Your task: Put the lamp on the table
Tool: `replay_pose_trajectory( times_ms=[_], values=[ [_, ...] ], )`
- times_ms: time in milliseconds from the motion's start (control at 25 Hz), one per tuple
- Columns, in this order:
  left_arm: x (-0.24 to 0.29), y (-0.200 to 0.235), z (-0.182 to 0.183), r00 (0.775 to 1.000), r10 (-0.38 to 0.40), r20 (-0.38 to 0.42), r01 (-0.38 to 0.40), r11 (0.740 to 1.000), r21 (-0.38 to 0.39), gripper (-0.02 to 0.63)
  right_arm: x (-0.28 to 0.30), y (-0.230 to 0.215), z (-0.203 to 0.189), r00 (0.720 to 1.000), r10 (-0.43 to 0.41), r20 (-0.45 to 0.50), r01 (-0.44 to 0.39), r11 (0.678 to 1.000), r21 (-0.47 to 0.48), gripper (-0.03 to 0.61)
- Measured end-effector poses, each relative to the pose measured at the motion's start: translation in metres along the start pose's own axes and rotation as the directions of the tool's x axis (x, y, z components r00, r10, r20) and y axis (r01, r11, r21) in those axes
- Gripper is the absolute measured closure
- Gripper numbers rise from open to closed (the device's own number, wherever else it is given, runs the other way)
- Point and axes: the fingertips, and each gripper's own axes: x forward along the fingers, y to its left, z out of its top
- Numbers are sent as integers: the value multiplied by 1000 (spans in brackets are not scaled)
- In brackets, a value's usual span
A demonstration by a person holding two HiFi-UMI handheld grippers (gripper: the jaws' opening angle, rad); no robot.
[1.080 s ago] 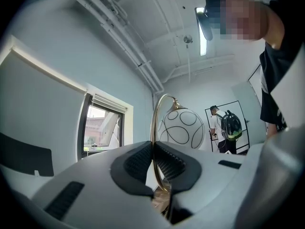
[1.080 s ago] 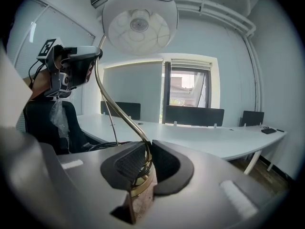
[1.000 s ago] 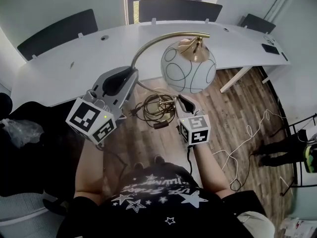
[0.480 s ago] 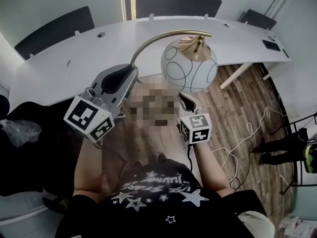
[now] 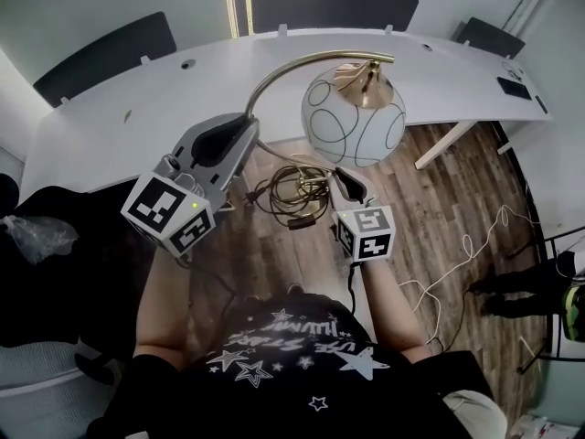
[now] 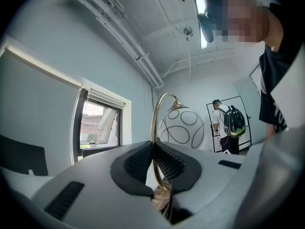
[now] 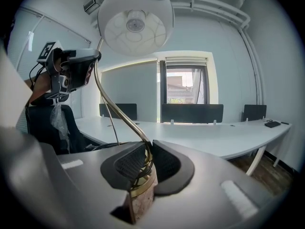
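Observation:
The lamp has a curved brass arm and a white globe shade with dark rings. It hangs in the air over the wooden floor, just in front of the white curved table. My left gripper is shut on the brass arm, below the globe. My right gripper is shut on the lower stem, right above the lamp's base. The shade looms over the right gripper. The lamp's coiled cord dangles between the grippers.
Black chairs stand behind the table and a dark phone lies at its right end. A black seat is at my left. A white cable trails on the floor, where a person stands at the right.
Both grippers keep their hold on the lamp. The lamp has only drifted slightly, staying in front of the table.

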Motion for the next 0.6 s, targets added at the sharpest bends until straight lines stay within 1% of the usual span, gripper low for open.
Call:
replay_pose_trajectory(
  times_ms=[200, 440, 600],
  values=[
    [21, -6, -3, 1000, 22, -10, -22, 1000, 8, 582, 4, -23, 0, 1000, 28, 9, -28, 1000, 1, 534],
    [30, -5, -12, 1000, 28, -14, -28, 1000, -2, 582, 7, -30, -9, 1000, 30, -3, -30, 999, -11, 534],
    [43, -6, -15, 999, 30, -19, -30, 1000, -9, 581, 9, -43, -10, 1000, 23, -1, -23, 1000, 1, 534]
  ],
)
